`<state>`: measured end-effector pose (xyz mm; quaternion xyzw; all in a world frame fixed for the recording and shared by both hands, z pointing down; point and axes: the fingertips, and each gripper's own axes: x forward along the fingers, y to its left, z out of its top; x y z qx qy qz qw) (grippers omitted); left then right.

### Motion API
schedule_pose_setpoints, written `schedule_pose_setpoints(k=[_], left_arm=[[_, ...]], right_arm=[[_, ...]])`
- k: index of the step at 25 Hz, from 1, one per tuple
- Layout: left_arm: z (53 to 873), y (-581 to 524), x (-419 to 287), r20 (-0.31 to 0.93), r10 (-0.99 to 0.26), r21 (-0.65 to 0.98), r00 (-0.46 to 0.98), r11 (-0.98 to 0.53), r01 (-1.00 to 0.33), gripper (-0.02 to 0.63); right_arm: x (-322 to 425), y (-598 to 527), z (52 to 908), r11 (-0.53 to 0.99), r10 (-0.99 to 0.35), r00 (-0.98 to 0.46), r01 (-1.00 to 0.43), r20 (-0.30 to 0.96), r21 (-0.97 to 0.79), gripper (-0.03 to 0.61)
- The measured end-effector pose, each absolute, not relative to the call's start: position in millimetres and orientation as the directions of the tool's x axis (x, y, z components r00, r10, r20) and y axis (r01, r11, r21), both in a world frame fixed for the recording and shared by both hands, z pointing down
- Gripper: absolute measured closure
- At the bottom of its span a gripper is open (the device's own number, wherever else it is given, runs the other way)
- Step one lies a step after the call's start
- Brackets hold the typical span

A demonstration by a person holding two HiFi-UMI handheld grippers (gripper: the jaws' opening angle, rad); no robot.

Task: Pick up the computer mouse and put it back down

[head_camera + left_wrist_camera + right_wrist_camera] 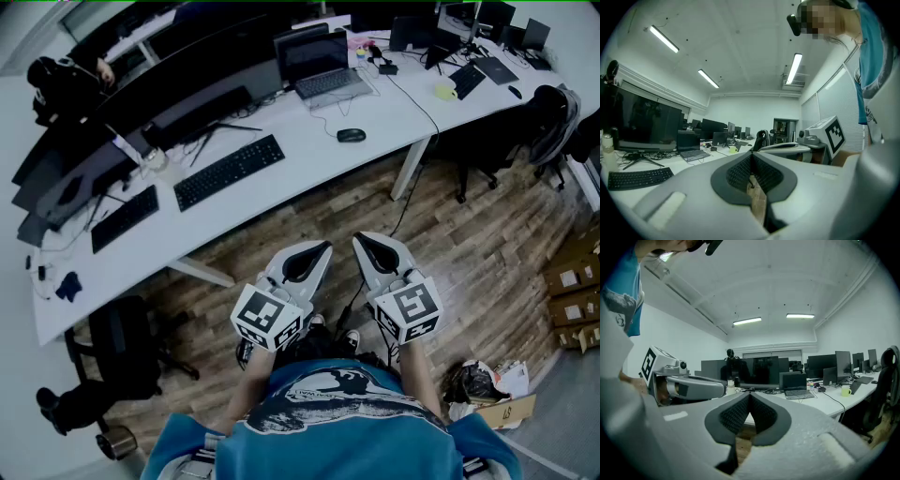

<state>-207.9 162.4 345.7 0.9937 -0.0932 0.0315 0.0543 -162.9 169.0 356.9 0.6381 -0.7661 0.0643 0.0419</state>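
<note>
Pickup has not begun: the mouse (351, 135) lies untouched on the white surface (281, 183), near its front edge, just in front of an open laptop (323, 67) and off to the right of a black keyboard (230, 171) in the head view. It rests flat, and its long axis runs roughly across that picture, along the length of the surface. A thin cord seems to leave its left end and curve up toward the laptop, so I judge that its nose points left, though it is too small to be sure. Both tools are well apart from it, held close to the person's body over the wooden floor (469, 253). The left hand-held gripper (323, 247) has its jaws together at the tips with nothing between them, only floor showing through the gap behind the pads. The right hand-held gripper (360, 240) is likewise fully closed and empty. The step in hand is therefore the approach. The next move probably calls for stepping up to the surface, opening one pair of jaws wider than the mouse, and lowering them so the pads bear on its two long sides, clear of the cord.
</note>
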Motion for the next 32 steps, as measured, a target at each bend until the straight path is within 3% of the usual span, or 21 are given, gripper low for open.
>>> schedule_pose_setpoints(k=[7, 23, 32], left_arm=[[345.1, 163.9, -201.3, 0.081, -0.187, 0.095, 0.979, -0.976, -0.194, 0.598], [368.2, 203.5, -177.9, 0.114, -0.226, 0.110, 0.968, -0.965, -0.238, 0.597], [365.8, 170.2, -163.1, 0.129, -0.243, 0.094, 0.961, -0.962, -0.255, 0.597]], right_arm=[[-155.5, 172.4, 355.7, 0.171, -0.977, -0.167, -0.985, 0.132, 0.014, 0.577], [-127.3, 209.1, 382.3, 0.216, -0.967, -0.224, -0.974, 0.123, -0.075, 0.565], [-110.6, 176.8, 383.4, 0.233, -0.965, -0.244, -0.966, 0.099, -0.107, 0.558]])
